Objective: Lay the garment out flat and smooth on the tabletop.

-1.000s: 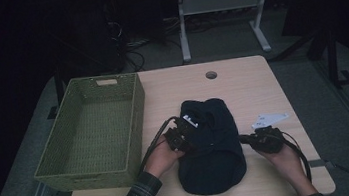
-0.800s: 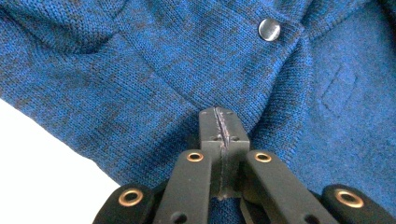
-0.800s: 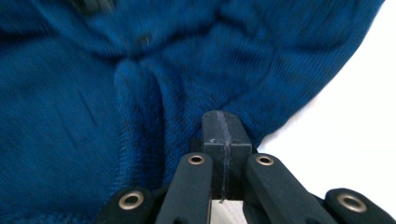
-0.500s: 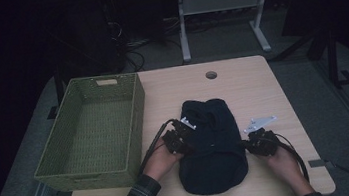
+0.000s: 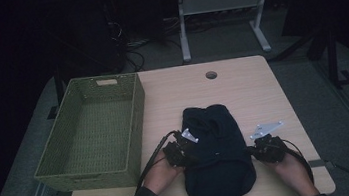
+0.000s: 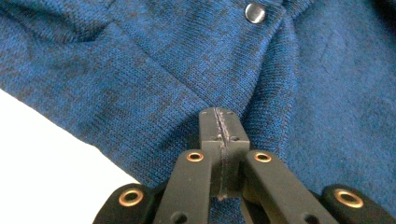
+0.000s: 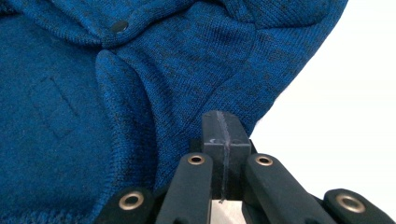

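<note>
Flanking a blue knit garment [image 5: 216, 158], left gripper [image 6: 219, 122] and right gripper [image 7: 220, 125], jaws pressed together

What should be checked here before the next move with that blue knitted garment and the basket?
1. Left gripper jaws shut: ok, pads meet over the blue knitted garment.
2. Right gripper jaws shut: ok.
3. Cloth pinched between either pair of pads: cannot tell.
4. Garment lying flat on the table: ok, between both hands.
5. Green basket ready to receive it: ok, it looks empty, left of the garment.
6. Snap button fastened: cannot tell.
</note>
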